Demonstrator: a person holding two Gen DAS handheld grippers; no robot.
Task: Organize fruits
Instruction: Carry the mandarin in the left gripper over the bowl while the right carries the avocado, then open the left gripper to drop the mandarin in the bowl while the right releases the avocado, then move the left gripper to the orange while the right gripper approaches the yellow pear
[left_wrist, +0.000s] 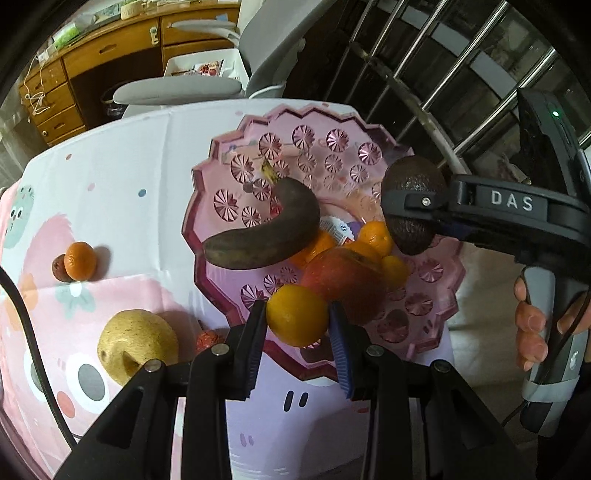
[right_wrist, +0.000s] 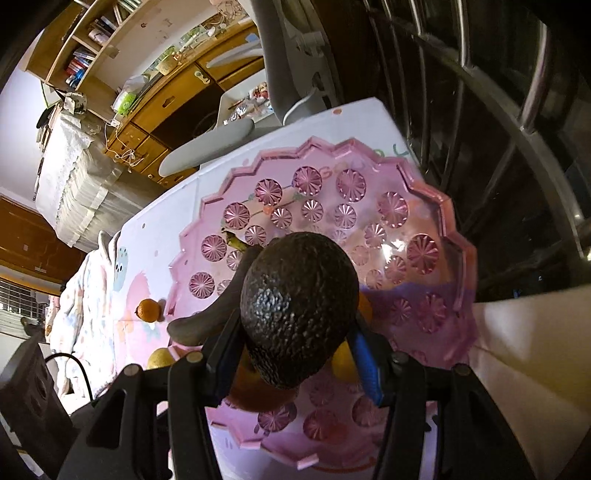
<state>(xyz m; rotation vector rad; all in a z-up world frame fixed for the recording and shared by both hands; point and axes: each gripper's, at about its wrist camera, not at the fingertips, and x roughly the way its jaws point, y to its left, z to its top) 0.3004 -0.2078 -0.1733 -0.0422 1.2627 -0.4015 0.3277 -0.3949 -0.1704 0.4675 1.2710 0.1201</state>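
Observation:
A pink cut-glass fruit plate (left_wrist: 236, 155) (right_wrist: 436, 206) sits on the table and holds a dark overripe banana (left_wrist: 266, 229) (right_wrist: 207, 317), a red apple (left_wrist: 343, 280) and several small oranges (left_wrist: 375, 236). My left gripper (left_wrist: 297, 319) is shut on an orange (left_wrist: 297, 314) just above the plate's near rim. My right gripper (right_wrist: 295, 336) (left_wrist: 406, 203) is shut on a dark avocado (right_wrist: 299, 295) (left_wrist: 412, 206), held over the plate's right side above the fruit pile.
On the pink cartoon tablecloth (left_wrist: 129, 166) left of the plate lie a yellow pear (left_wrist: 136, 343), a small orange (left_wrist: 79, 260) (right_wrist: 147, 310) beside a small dark red fruit (left_wrist: 58, 267), and a reddish fruit (left_wrist: 207, 339). A grey chair (left_wrist: 177, 90) and wooden desk (left_wrist: 92, 55) stand behind.

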